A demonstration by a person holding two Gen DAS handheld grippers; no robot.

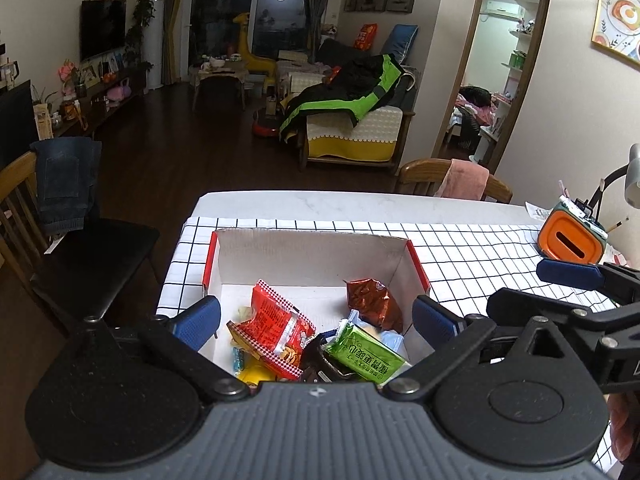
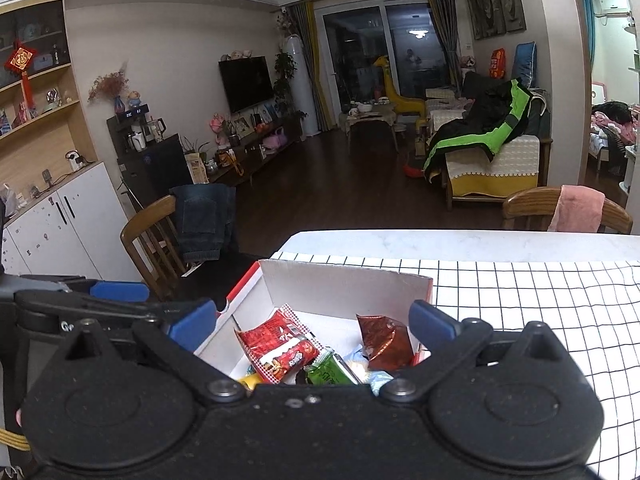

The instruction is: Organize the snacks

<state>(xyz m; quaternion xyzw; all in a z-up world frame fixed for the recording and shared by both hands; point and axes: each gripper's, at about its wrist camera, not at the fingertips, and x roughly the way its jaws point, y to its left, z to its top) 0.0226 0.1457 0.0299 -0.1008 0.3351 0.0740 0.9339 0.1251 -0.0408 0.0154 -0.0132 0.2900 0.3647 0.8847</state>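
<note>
1. The snacks sat heaped in an open white box (image 1: 312, 256) with red edges, resting on the grid-patterned cloth (image 1: 472, 248) that covered the bench.
2. The left hand-held gripper (image 1: 316, 320) hung over the near end of the box with its blue pads spread wide and nothing between them.
3. The right hand-held gripper (image 2: 312, 320) hovered just beside it, also wide and empty; its pads showed at the right edge of the left wrist view.
4. Directly ahead of and below both lay a red packet (image 1: 276, 326), its long axis running from the near edge toward the far wall, tilted up on the pile.
5. A green packet (image 1: 364, 354) lay just right of it, angled across the box, and a brown foil packet (image 1: 374, 304) stood crumpled near the right wall.
6. I judged the left hand-held gripper nearer the red packet and the right one nearer the brown foil packet.
7. No loose snack showed on the cloth, so the sorting looked close to done, though I could not tell what lay out of view.
</note>
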